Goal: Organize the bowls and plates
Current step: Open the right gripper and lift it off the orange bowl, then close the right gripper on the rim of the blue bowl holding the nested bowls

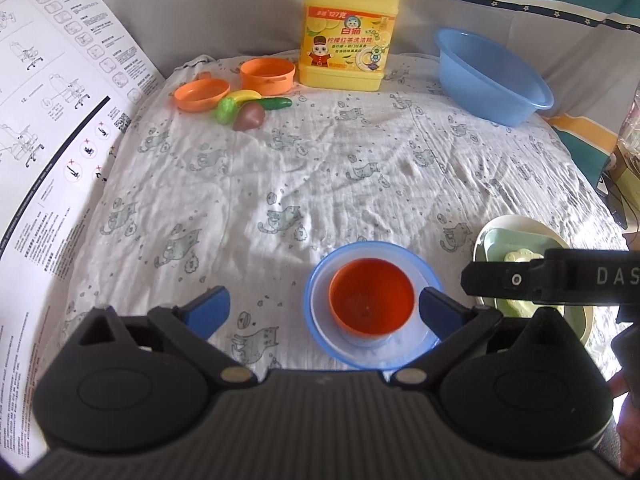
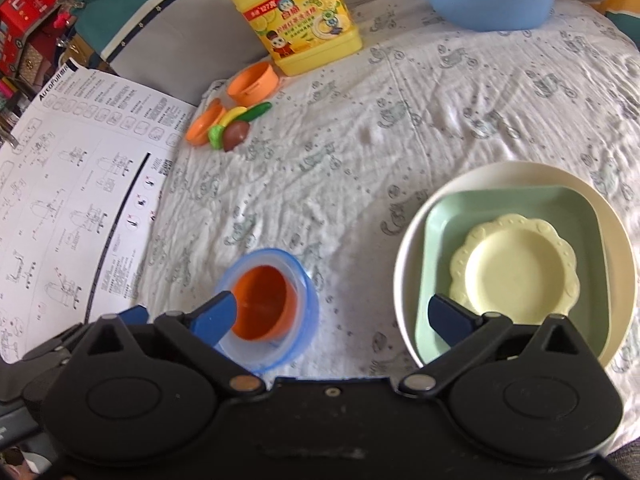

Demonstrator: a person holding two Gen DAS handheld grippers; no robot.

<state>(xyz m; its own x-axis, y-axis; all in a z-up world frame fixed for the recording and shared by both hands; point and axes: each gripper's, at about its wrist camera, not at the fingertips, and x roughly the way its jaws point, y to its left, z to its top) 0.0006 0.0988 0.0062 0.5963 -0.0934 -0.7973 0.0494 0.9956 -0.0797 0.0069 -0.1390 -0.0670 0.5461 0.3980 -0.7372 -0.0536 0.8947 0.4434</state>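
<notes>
An orange cup (image 1: 371, 304) sits inside a clear blue-rimmed bowl (image 1: 320, 280) on the cat-print cloth; both show in the right wrist view too, the cup (image 2: 266, 304) in the bowl (image 2: 306, 280). My left gripper (image 1: 325, 312) is open, its right finger by the bowl's rim, holding nothing. To the right a yellow scalloped plate (image 2: 516, 266) lies in a green square dish (image 2: 440, 220), which lies in a cream round plate (image 2: 500, 172). My right gripper (image 2: 334, 314) is open and empty, spanning between the bowl and the plate stack.
At the back stand a yellow detergent jug (image 1: 344, 28), a blue basin (image 1: 492, 76), an orange pot (image 1: 267, 75), an orange lid (image 1: 202, 95) and toy vegetables (image 1: 248, 112). A printed instruction sheet (image 1: 52, 120) lies at the left.
</notes>
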